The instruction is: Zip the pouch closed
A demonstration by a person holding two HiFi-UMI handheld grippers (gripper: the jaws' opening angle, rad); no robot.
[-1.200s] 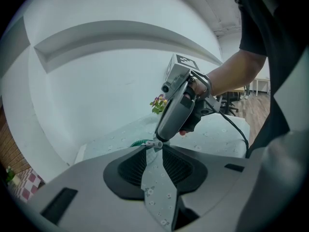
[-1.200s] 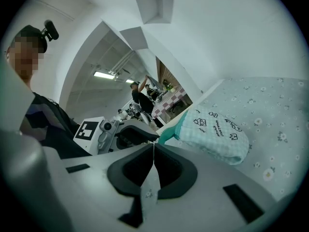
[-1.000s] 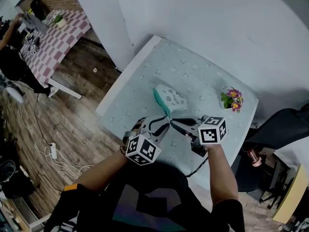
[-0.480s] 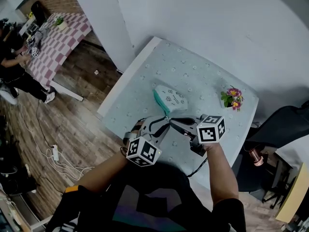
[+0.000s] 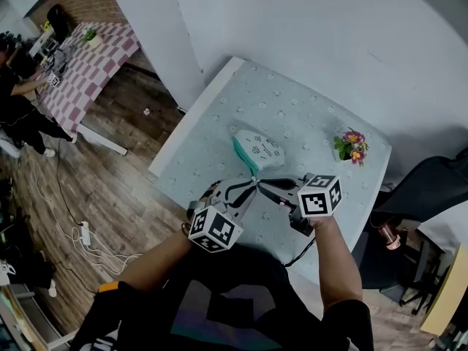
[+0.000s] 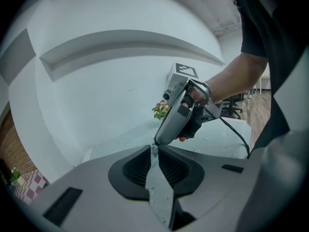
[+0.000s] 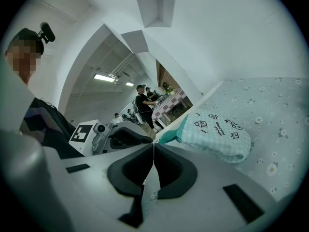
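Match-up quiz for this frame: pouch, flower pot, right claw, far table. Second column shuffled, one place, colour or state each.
1 pouch
2 flower pot
3 right claw
4 far table

A jaws together
B pink-and-white checks
C teal zipper edge
D right corner of the floral tablecloth

Pairs: 1-C, 2-D, 3-A, 4-B

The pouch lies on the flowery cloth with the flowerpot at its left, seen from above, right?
No: the head view shows the flowerpot at the right of the pouch, which does lie on the flowery cloth.
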